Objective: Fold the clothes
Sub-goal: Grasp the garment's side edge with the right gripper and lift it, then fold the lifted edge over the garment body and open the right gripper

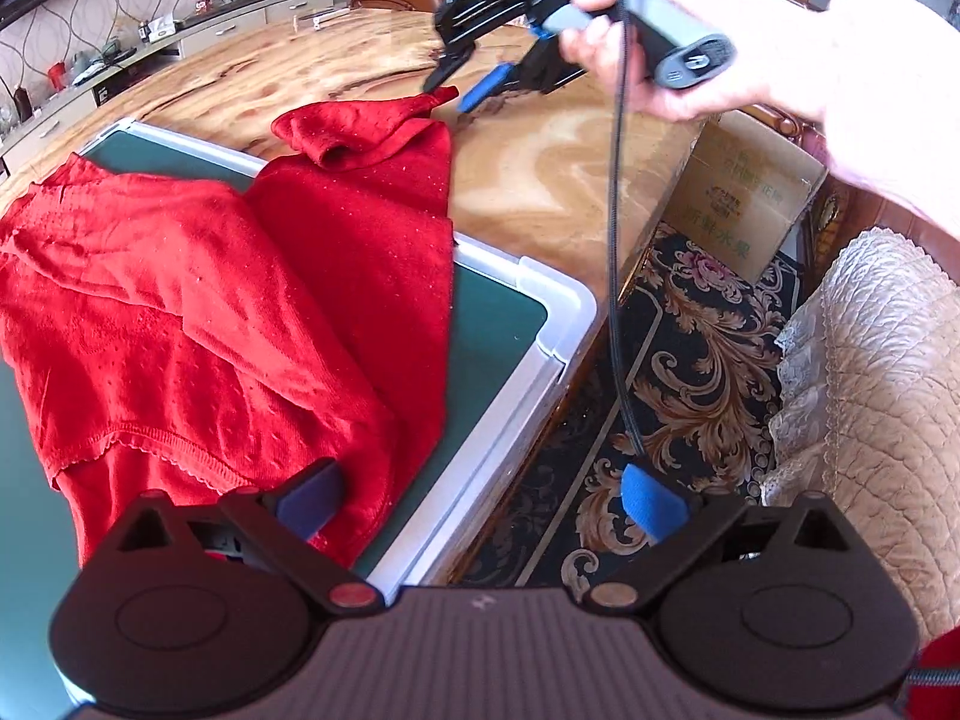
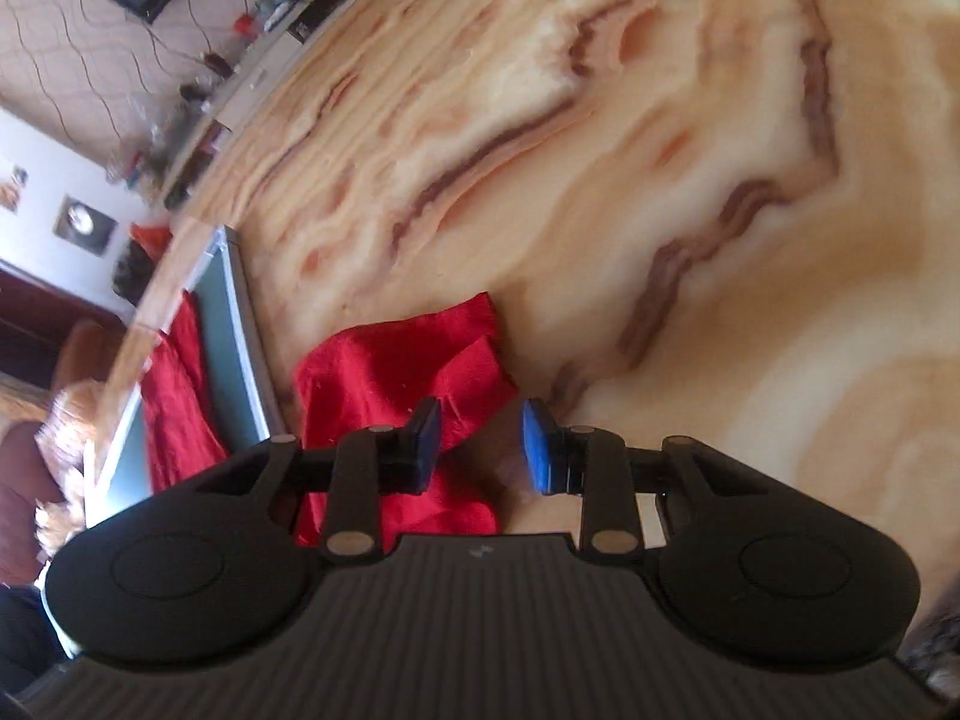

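While your right gripper (image 2: pixel 480 444) hangs over the sleeve end with its fingers (image 2: pixel 540 450) partly apart and empty, your left gripper (image 1: pixel 480 504) holds its fingers (image 1: pixel 651 501) wide over the hem.

Your red garment (image 1: pixel 210 312) lies spread across the green board with the white frame (image 1: pixel 558 324) on the marbled counter (image 1: pixel 540 168), one sleeve (image 2: pixel 408 372) reaching off the board onto the bare stone. Your right fingers close on nothing: the near pad sits just above the sleeve cloth, the blue pad over bare counter beside it. Your left fingers grip nothing either, one over the hem edge, the other out past the board above the patterned carpet (image 1: pixel 690 360). A black cable (image 1: pixel 613 240) hangs from your right hand (image 1: pixel 690 42).
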Action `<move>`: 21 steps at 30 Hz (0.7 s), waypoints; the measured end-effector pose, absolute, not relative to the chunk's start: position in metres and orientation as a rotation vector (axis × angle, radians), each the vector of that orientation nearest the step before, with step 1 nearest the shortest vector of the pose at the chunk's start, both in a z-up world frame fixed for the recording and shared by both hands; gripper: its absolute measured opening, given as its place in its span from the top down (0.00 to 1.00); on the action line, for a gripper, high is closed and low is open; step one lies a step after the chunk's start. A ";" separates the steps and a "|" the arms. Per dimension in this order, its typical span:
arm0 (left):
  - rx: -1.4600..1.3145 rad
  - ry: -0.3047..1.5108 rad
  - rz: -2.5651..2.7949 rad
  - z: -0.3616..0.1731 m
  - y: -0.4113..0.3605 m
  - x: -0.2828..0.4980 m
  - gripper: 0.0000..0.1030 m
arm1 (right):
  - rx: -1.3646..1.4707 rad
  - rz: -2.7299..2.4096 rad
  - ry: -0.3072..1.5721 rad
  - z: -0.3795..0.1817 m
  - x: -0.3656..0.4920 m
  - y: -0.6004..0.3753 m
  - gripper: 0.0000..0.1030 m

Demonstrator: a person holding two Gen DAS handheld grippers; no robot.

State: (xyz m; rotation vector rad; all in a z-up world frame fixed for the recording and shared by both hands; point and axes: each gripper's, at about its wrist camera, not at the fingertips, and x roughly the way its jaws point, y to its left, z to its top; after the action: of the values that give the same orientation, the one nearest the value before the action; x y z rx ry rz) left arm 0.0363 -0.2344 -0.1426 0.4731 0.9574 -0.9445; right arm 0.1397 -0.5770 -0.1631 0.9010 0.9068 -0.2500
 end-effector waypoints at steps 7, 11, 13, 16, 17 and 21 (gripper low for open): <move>0.478 0.919 -0.936 -0.138 -0.233 0.033 0.03 | 0.845 -0.302 0.805 -0.161 0.143 -0.564 0.93; 0.466 0.886 -0.969 -0.132 -0.235 0.029 0.03 | 0.864 -0.168 0.718 -0.115 0.134 -0.547 0.93; 0.489 0.908 -0.955 -0.137 -0.238 0.030 0.03 | 0.858 -0.085 0.663 -0.082 0.130 -0.536 0.93; 0.510 0.932 -0.934 -0.142 -0.240 0.032 0.04 | 0.844 0.021 0.579 -0.026 0.131 -0.520 0.93; 0.507 0.934 -0.933 -0.142 -0.240 0.033 0.04 | 0.842 0.059 0.549 -0.008 0.133 -0.514 0.93; 0.534 0.925 -0.935 -0.144 -0.240 0.030 0.03 | 0.788 0.164 0.472 0.052 0.152 -0.487 0.93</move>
State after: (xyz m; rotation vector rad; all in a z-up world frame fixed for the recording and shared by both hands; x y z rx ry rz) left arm 0.0297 -0.2404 -0.1435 0.5341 0.9245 -0.9347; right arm 0.1523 -0.4873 0.0524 0.7877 0.4719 0.1639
